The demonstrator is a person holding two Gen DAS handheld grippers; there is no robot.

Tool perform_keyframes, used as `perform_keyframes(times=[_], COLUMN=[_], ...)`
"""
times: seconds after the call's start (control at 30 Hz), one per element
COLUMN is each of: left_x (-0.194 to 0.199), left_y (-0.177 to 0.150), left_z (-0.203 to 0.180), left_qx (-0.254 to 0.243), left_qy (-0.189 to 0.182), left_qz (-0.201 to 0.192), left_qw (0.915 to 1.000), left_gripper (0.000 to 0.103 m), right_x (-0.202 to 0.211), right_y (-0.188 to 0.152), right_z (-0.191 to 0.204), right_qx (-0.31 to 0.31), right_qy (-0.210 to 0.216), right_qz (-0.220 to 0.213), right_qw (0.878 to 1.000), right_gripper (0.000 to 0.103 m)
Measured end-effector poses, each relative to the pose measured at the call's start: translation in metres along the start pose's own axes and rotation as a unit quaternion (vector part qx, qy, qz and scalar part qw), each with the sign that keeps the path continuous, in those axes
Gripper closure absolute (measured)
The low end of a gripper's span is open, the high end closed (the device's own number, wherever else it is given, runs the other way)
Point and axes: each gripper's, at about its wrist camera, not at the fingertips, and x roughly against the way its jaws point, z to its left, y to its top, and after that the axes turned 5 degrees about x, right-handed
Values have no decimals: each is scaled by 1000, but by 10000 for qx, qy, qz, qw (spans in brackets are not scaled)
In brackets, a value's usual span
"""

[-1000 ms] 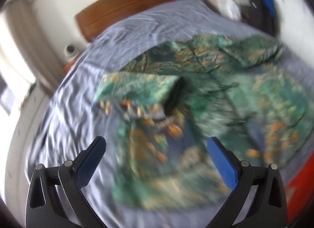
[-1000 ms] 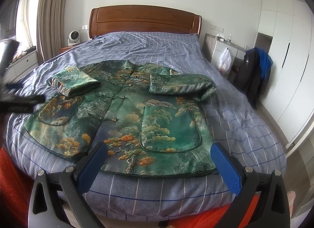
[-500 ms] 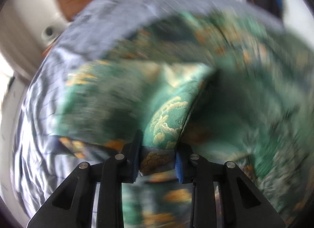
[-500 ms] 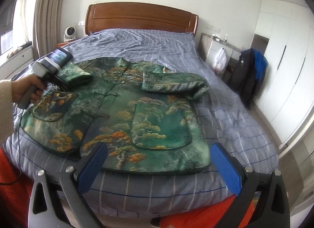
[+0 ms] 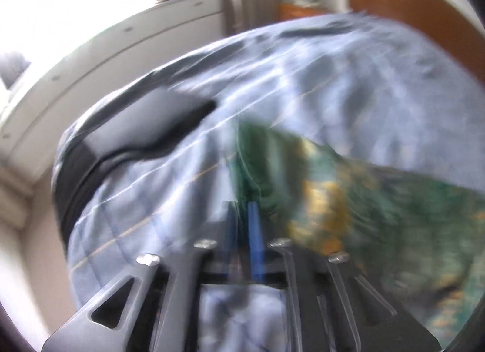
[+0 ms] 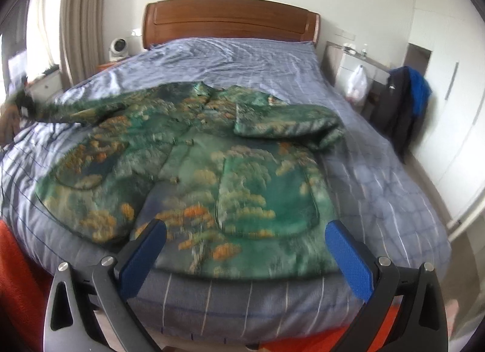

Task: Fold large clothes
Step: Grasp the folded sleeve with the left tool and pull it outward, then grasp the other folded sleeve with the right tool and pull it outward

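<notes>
A green jacket (image 6: 212,155) with gold and orange tree patterns lies flat, front up, on the blue checked bed (image 6: 242,58). Its right sleeve (image 6: 288,124) is folded across the chest. Its left sleeve (image 6: 81,109) is stretched out straight toward the bed's left edge. There a person's hand (image 6: 6,118) holds my left gripper (image 6: 24,100). In the blurred left wrist view, the left gripper (image 5: 242,209) has its jaws closed on the edge of that sleeve (image 5: 318,185). My right gripper (image 6: 245,227) hangs open over the jacket's hem at the foot of the bed, holding nothing.
A wooden headboard (image 6: 230,18) backs the bed, with a small white fan (image 6: 118,47) to its left. A white bag (image 6: 356,82) and a dark and blue coat (image 6: 403,103) hang at the right, near white wardrobes (image 6: 448,109). Red-orange fabric (image 6: 18,276) lies below the bed's foot.
The left gripper came down onto the folded left sleeve, shut on its end and pulled it out toward the bed's left edge, so that the sleeve unfolded. The right gripper barely moved.
</notes>
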Motion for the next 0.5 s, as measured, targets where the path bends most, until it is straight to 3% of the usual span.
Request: perform_keyframes(times=[0.1, 0.13, 0.2, 0.27, 0.33, 0.4, 0.43, 0.47, 0.5], left_x=[-30, -31, -26, -6, 19, 39, 50, 57, 66], left_y=[-18, -26, -32, -42, -50, -58, -65, -70, -78], left_z=[30, 39, 47, 61, 69, 66, 62, 55, 47], left_qx=[466, 620, 755, 763, 602, 250, 22, -207, -467], left_qy=[215, 170, -120, -269, -497, -926, -1123, -1288, -1443], left_qz=[379, 452, 537, 354, 160, 159, 198, 226, 238], left_qw=[9980, 9969, 9956, 9961, 9968, 9953, 9935, 9912, 9882], left_gripper=[99, 94, 74, 43, 28, 23, 22, 21, 20], right_x=[-29, -48, -96, -142, -200, -256, -279, -288, -297], right_y=[33, 46, 73, 89, 100, 104, 105, 108, 118], right_z=[-21, -25, -27, -17, -2, 12, 14, 14, 3], right_qx=[525, 810, 1457, 2142, 2848, 3467, 3678, 3687, 3427], right_qy=[-155, -324, -343, -286, -285, -497, -752, -840, -870], right_qz=[-310, -343, -207, -63, 313, 622, 687, 716, 792], right_qw=[9980, 9956, 9885, 9763, 9576, 9346, 9243, 9230, 9321], right_gripper=[0, 0, 0, 0, 0, 1, 6, 28, 52])
